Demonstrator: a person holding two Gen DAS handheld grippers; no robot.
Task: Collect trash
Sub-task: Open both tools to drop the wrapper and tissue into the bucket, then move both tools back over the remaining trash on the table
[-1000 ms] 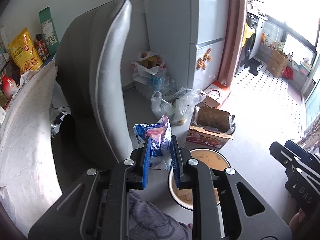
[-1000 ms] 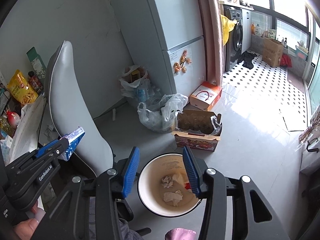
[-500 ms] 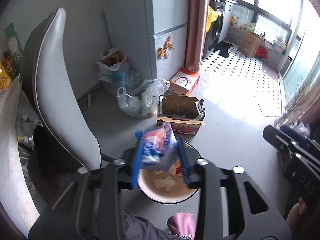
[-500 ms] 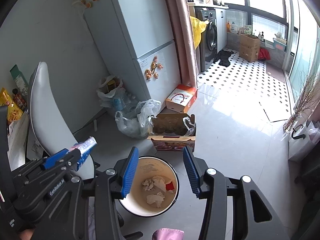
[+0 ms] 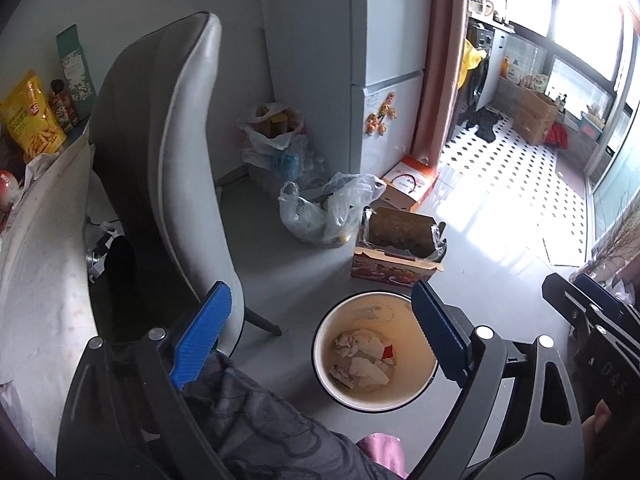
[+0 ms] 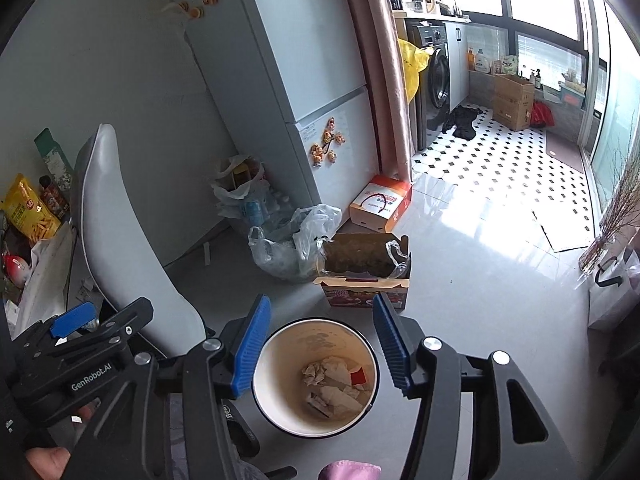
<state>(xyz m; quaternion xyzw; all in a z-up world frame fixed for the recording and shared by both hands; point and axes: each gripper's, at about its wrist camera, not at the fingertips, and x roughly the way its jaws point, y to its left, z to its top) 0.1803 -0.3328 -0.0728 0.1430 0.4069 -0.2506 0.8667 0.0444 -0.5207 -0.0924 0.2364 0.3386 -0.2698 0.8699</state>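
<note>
Released, left gripper [image 5: 320, 332] fingers spread empty like right gripper's [image 6: 320, 344] over paper-filled bin [image 6: 264, 396].

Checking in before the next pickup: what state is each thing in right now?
left gripper: open, holding nothing
right gripper: open, holding nothing
trash bin: uncovered, crumpled paper and a red scrap inside
cardboard box: open, plastic-lined
clear plastic bag: slumped on the floor, mouth open
</note>
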